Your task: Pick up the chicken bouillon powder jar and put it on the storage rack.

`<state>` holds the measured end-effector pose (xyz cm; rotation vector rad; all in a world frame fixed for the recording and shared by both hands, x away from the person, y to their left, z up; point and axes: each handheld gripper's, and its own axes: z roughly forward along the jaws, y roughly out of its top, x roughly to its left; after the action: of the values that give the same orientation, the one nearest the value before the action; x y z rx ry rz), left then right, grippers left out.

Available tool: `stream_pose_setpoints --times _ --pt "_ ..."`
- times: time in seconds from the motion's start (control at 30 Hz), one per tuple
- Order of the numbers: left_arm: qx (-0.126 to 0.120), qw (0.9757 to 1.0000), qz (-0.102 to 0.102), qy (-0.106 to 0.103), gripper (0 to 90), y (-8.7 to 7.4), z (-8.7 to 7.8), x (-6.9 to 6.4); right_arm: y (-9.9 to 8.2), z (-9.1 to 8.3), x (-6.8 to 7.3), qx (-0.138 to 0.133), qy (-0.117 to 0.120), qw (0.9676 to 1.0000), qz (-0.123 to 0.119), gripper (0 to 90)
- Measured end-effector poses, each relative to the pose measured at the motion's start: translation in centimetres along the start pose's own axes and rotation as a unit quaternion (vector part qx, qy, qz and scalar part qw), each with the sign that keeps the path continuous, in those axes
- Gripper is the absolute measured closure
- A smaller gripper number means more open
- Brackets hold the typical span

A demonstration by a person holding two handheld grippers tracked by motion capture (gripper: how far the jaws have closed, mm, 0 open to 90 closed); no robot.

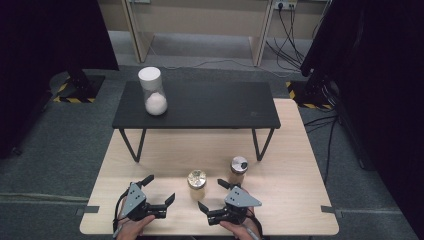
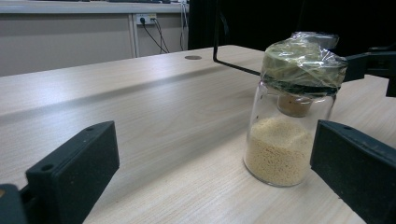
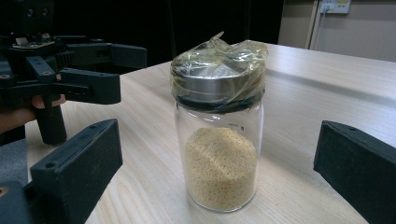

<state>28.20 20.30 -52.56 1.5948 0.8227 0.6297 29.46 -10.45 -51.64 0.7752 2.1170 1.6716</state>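
Crinkled plastic film hides the lid of the glass jar, half full of yellow grains, standing on the wooden worktop near its front edge with bare wood around it. Left gripper and right gripper flank it, jaws wide, holding nothing. A second jar stands just beyond.

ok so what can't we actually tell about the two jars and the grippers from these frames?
- Wrapped jar: whether its cap is screwed tight; crinkled plastic film hides it in both gripper views.
- Second jar: contents too small in the high view; mostly hidden behind the wrapped jar in the left gripper view.
- Left gripper and right gripper: jaws open, handles cut off by the bottom edge.
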Motion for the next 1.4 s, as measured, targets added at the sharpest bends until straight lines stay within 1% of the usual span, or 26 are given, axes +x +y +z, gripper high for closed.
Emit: stream_pose_setpoints --times 0.3,0.53,0.73,1.1,1.4 --pt "-0.001 1.0000 -0.001 0.000 0.6 0.0 0.0 0.0 0.2 0.9 -0.2 0.003 -0.001 1.0000 -0.003 1.7" --pt "-0.002 1.0000 -0.001 0.001 0.6 0.0 0.0 0.0 0.4 1.9 -0.3 0.007 -0.003 0.9999 -0.007 3.9" --pt "-0.003 1.0000 -0.001 0.001 0.6 0.0 0.0 0.0 0.6 2.4 -0.3 0.009 -0.005 0.9999 -0.010 5.4" --pt "-0.004 1.0000 -0.001 0.001 0.6 0.1 -0.1 0.0 0.6 3.4 -0.3 0.019 -0.010 0.9996 -0.019 12.3" --pt "-0.004 1.0000 -0.001 0.000 0.6 0.1 -0.1 0.0 0.6 4.1 -0.4 0.028 -0.004 0.9994 -0.020 19.8"
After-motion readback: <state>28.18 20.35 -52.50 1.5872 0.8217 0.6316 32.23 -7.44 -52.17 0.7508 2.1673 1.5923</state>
